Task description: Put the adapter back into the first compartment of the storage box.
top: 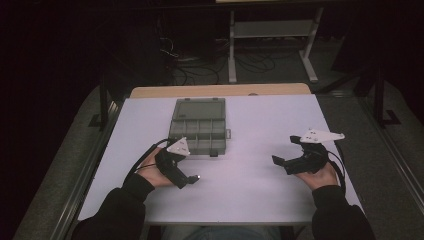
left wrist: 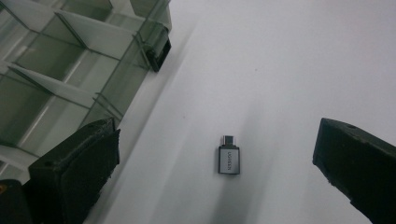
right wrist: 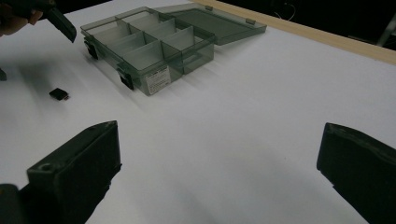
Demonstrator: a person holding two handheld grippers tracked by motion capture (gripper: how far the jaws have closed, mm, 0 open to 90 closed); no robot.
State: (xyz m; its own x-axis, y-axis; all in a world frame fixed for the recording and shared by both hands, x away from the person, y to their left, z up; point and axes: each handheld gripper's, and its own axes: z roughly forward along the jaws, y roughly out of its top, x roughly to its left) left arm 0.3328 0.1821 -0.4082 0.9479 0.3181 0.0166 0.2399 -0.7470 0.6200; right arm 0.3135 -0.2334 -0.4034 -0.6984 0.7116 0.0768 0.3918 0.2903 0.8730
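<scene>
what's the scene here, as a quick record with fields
surface: white table
left gripper: open, jaws either side of the adapter, not touching it
adapter: small grey plug adapter, flat on the table beside the box
box: smoky clear compartment box, lid open flat, compartments look empty
right gripper: open, holding nothing

Room dim, background near black in high view; white table [top: 260, 130] only bright area, lit from above, faint violet cast. Soft shadows beside organizer box [right wrist: 154, 51] and small adapter [left wrist: 229, 160]. Near jaws soft, out of focus in both gripper views. No harsh glare.
</scene>
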